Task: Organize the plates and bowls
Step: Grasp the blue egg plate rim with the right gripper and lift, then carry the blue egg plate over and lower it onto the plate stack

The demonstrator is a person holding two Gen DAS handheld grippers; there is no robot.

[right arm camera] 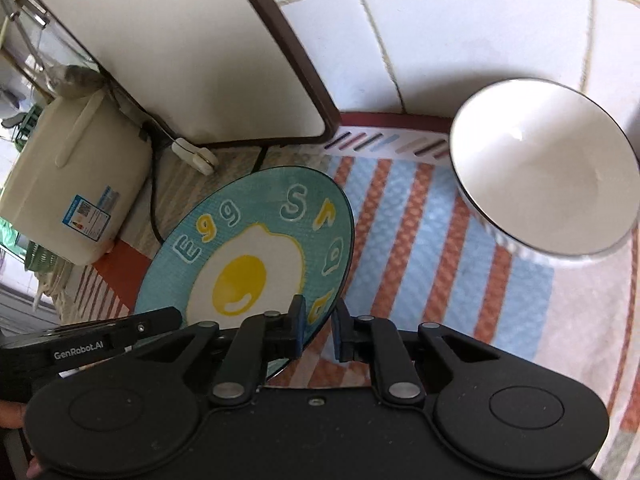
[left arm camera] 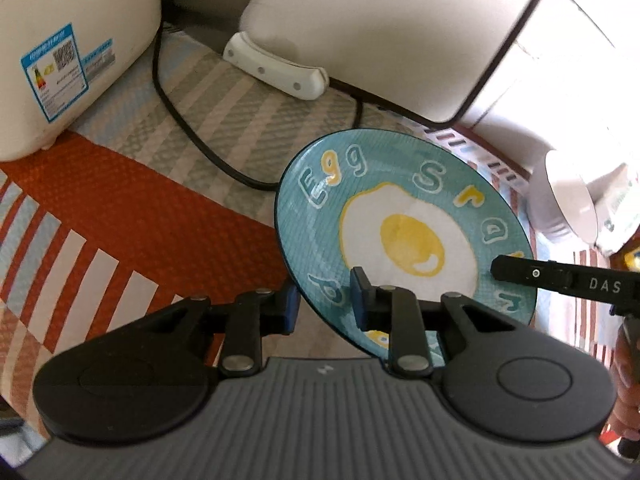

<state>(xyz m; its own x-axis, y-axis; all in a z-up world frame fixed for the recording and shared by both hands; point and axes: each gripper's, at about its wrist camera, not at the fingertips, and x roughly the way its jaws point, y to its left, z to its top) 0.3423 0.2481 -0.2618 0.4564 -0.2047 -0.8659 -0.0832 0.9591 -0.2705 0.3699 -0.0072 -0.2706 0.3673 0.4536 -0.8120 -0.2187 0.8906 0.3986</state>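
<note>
Both your claws clamp one teal plate [left arm camera: 404, 236] painted with a fried egg, holding it tilted above the striped cloth [left arm camera: 120, 240]. Your left gripper [left arm camera: 326, 302] is clenched on the plate's near-left rim, one blue pad [left arm camera: 360, 300] on the painted face, the other beneath. Your right gripper [right arm camera: 318, 326] pinches the opposite edge, its jaws tight on the rim. Beyond and to the right of the right claw stands a white bowl [right arm camera: 544, 172] with a dark rim, well apart from the plate. Ahead of both claws, a white appliance [right arm camera: 176, 52] and a cream cooker [left arm camera: 68, 40] sit at the back, a black cord [left arm camera: 188, 128] trailing between them.
</note>
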